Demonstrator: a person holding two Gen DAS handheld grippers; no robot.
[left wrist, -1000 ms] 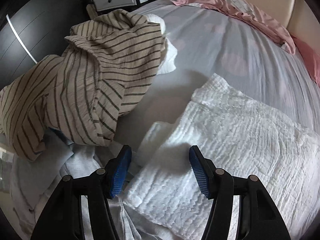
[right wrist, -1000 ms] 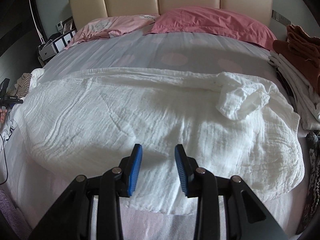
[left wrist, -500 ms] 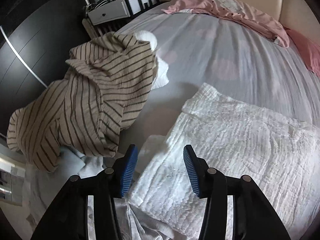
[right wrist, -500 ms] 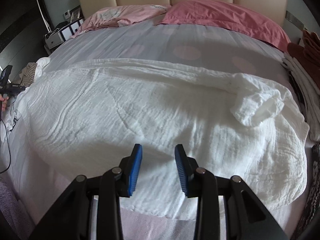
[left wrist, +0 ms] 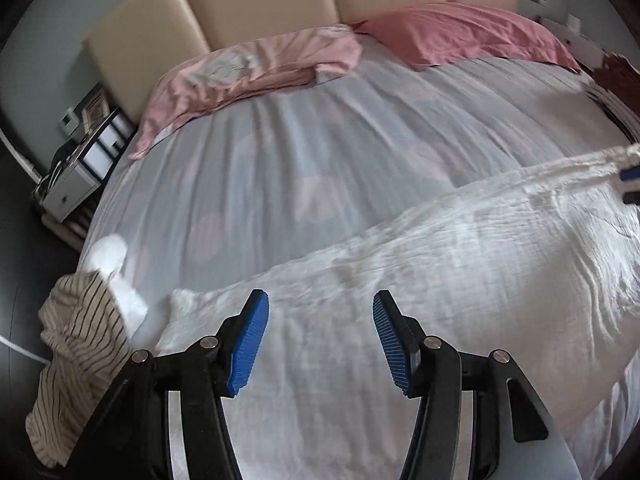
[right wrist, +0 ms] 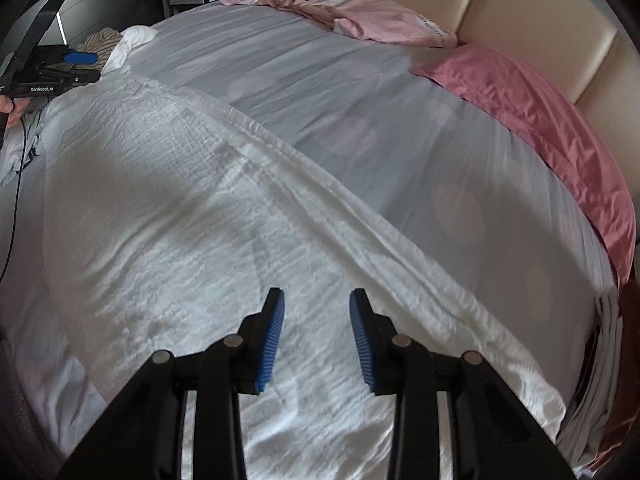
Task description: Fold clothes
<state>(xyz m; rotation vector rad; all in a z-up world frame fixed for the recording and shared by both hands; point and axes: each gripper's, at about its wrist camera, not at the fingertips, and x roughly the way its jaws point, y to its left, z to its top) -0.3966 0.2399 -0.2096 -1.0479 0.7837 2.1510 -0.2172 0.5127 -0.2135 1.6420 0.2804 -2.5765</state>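
A white crinkled garment (left wrist: 460,272) lies spread flat on the grey bed sheet (left wrist: 320,140); it also fills the right wrist view (right wrist: 168,216). My left gripper (left wrist: 320,340) is open and empty, just above the garment's left end. My right gripper (right wrist: 316,336) is open and empty, over the garment's right part near its long folded edge (right wrist: 304,160). The left gripper also shows at the far left of the right wrist view (right wrist: 60,68). Blue pads of the right gripper (left wrist: 630,176) show at the right edge of the left wrist view.
A striped beige garment (left wrist: 76,352) hangs off the bed's left edge. Two pink pillows (left wrist: 256,68) (left wrist: 472,36) lie against the beige headboard (left wrist: 260,0). A nightstand (left wrist: 76,172) stands at the left. Folded clothes (right wrist: 604,360) are stacked at the right bed edge.
Both grippers swung over the white garment: the left turned right, away from the striped garment; the right turned toward the garment's far right edge. The garment's rumpled right sleeve is no longer in view.
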